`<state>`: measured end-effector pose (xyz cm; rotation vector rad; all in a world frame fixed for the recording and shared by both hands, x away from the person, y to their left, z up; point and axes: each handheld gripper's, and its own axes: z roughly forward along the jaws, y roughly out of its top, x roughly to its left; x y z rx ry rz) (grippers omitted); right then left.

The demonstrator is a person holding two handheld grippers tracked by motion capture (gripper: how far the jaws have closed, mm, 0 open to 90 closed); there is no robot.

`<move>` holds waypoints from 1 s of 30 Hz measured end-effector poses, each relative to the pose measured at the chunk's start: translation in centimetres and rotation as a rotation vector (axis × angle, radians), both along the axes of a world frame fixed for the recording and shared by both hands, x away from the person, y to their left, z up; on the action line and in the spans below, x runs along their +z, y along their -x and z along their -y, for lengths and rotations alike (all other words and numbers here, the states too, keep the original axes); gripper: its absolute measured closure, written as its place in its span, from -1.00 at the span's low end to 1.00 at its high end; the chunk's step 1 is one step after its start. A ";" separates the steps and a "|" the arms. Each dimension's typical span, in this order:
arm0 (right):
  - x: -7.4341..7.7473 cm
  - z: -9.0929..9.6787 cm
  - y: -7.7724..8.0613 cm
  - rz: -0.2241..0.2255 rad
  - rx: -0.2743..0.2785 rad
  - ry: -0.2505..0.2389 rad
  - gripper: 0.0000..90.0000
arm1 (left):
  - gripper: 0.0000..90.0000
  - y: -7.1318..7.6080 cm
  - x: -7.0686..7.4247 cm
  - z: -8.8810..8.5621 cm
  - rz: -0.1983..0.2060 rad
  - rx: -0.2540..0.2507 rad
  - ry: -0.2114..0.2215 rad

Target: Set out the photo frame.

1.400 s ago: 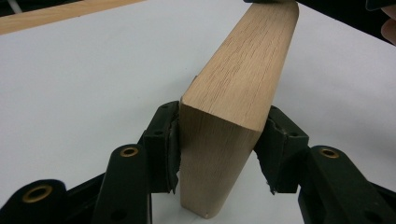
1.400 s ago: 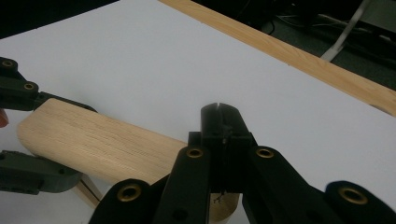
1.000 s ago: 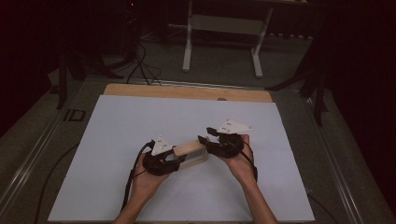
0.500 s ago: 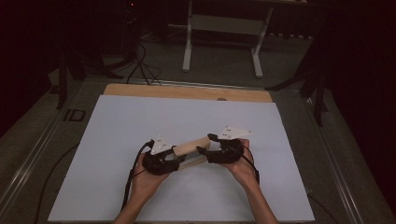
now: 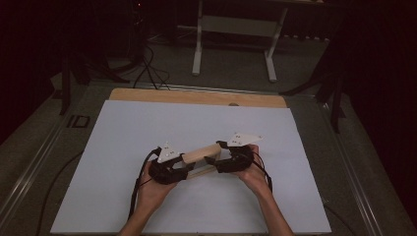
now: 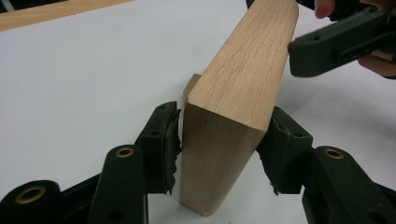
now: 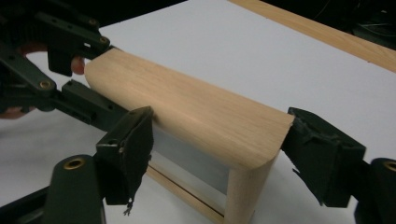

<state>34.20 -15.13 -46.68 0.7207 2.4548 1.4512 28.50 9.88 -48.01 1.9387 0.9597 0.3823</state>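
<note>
- Working on a wooden block (image 5: 200,153) with a rounded top, carried between two hand-held grippers near the middle of the white desk (image 5: 147,123).
- Lying lengthwise from one gripper to the other in the high view, with the end toward the right hand a little higher.
- Seen in the right gripper view: a grey panel under the rounded top and a thin wooden rail below it, so more a small frame than a solid block.
- Left hand-held gripper (image 6: 217,140): clamped on the near end of the block, a pad pressed against each side face, jaws at a middling width.
- Right hand-held gripper (image 7: 219,135): jaws just opened, now spread wide with the other end of the block between them; pads beside the wood and apparently no longer squeezing it.
- Lower edge of the block very close to the desk in both gripper views; whether it actually touches is hard to tell.
- Judged done: block brought down to the desk surface, right-hand grip let go or nearly so.
- Judged left: drawing the right jaws clear of the end without nudging it, settling the block flat, then releasing the left clamp.
- Worth watching: a tip or slide of the block once only the left clamp carries it.
</note>
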 end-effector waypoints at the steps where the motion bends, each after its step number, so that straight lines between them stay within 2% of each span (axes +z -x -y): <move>1: -0.1 0.0 0.0 0.001 0.005 0.006 -0.47 | 0.12 0.0 0.0 0.0 -0.002 0.001 0.000; 9: -0.6 -0.5 -0.2 0.001 0.026 0.031 -0.53 | 0.17 -0.3 0.0 -0.4 -0.020 -0.015 0.015; 18: -1.0 -0.6 -0.5 -0.011 0.039 0.048 -0.51 | 0.21 -0.4 0.2 -0.3 -0.011 -0.019 -0.007; 21: -0.9 -0.6 -0.4 0.000 0.027 0.055 -0.43 | 0.22 -0.6 0.2 -0.3 -0.009 -0.016 -0.024; 30: -1.1 0.2 0.4 0.010 0.006 0.028 -0.20 | 0.09 -1.3 0.3 -0.2 -0.007 -0.020 -0.032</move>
